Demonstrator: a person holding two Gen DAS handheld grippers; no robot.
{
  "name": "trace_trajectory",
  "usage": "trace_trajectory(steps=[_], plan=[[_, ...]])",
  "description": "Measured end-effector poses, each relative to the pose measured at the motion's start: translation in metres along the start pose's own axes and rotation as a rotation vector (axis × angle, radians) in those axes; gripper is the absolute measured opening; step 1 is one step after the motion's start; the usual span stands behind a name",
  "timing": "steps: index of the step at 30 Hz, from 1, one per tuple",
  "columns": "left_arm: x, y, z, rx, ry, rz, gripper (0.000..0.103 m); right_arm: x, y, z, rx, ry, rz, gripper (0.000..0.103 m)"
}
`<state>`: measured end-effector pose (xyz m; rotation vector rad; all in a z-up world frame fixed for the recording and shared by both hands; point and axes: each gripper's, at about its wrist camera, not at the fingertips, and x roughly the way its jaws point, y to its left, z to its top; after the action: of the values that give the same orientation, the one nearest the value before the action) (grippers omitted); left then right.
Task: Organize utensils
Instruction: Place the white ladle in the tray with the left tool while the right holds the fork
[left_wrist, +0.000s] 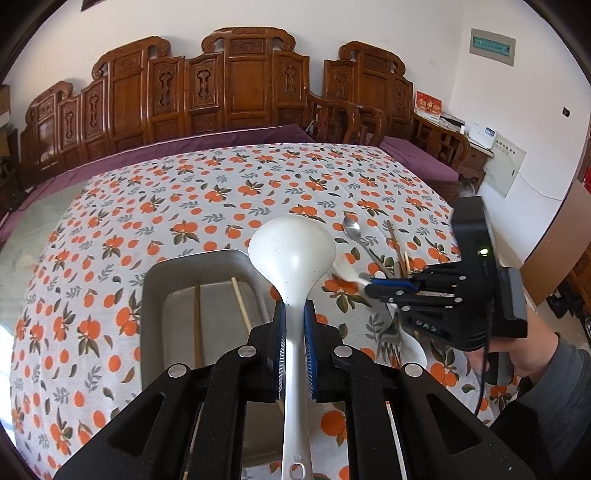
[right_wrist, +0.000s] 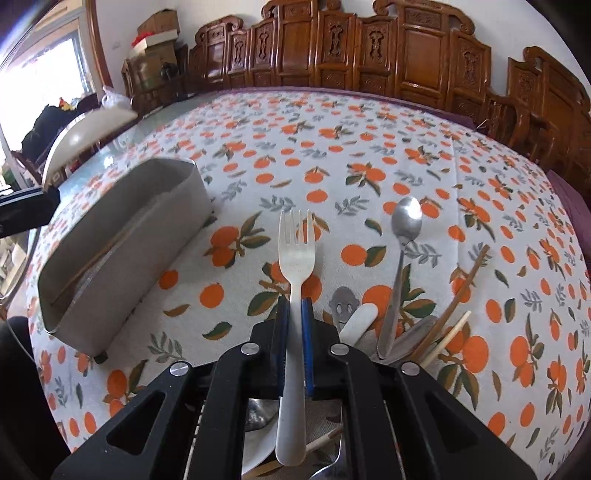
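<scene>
1. Here the left gripper (left_wrist: 294, 314) is clamped narrowly on the handle of a white plastic ladle (left_wrist: 291, 251); its blue pads press both sides of the neck just below the bowl, and the bowl juts out ahead of the fingertips.
2. The ladle's bowl hangs over the near right corner of a grey rectangular plastic utensil tray (left_wrist: 155, 280), which lies just to the left of the gripper on an orange-fruit patterned tablecloth (left_wrist: 184, 192).
3. Inside that tray lie two thin wooden chopsticks (left_wrist: 197, 325), running lengthwise.
4. The right gripper (right_wrist: 294, 306) is closed tightly on the handle of a white plastic fork (right_wrist: 297, 254); the tines point forward past the fingertips, and the handle's end runs back between the jaws.
5. In the right wrist view the grey tray sits well to the left of the fork, apart from it.
6. Just right of the right gripper lies the pile of loose utensils: a stainless steel spoon (right_wrist: 404, 229), a small grey metal piece with a smiling face (right_wrist: 343, 301), a white rounded handle (right_wrist: 360, 319), a dark brown chopstick (right_wrist: 465, 280) and a pale wooden chopstick (right_wrist: 448, 338).
7. From the left wrist camera, a person's hand (left_wrist: 535, 354) in a grey sleeve (left_wrist: 569, 387) grips the right gripper beside that pile.
</scene>
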<state>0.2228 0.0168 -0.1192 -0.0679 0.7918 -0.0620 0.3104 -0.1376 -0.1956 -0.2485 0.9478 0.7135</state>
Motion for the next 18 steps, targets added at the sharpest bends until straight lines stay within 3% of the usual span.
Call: trace_trajectory(steps=[8, 18], plan=[[0.007, 0.026, -0.006, -0.024, 0.031, 0.06, 0.008, -0.025, 0.019, 0.0, -0.02, -0.076, 0.037, 0.009], [0.041, 0.056, -0.02, -0.055, 0.13, 0.128, 0.008, -0.022, 0.026, 0.0, -0.044, -0.071, 0.049, 0.009]])
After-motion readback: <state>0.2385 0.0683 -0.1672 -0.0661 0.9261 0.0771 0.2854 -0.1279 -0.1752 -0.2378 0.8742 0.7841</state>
